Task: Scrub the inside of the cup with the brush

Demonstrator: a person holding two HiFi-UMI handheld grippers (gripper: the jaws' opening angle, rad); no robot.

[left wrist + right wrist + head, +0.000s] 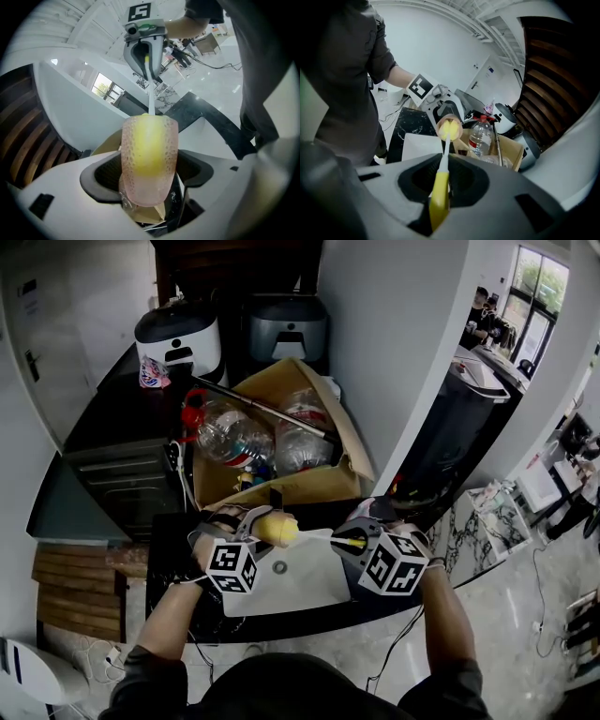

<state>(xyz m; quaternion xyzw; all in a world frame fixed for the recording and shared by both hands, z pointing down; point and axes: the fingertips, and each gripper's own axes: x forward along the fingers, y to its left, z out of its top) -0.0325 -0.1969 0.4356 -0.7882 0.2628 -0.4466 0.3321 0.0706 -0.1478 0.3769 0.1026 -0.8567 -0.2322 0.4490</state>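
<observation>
Head view shows the left hand-held gripper (pixel 251 526) clamped around the translucent cup (pixel 278 527), held sideways above the table (pixel 162 549), while the right hand-held gripper (pixel 354 542) clenches the yellow-handled brush (pixel 323 534), its head inside the cup.

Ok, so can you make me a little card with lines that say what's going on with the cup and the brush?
being cleaned: cup, pink, bumpy, see-through, mouth facing the brush
holds it: left gripper, jaws pressed on its sides
cleaning tool: brush, yellow handle, white stem, yellow head inside the cup
holds that: right gripper, shut on the handle
underneath: white board on a dark counter
behind: cardboard box with plastic bottles
</observation>
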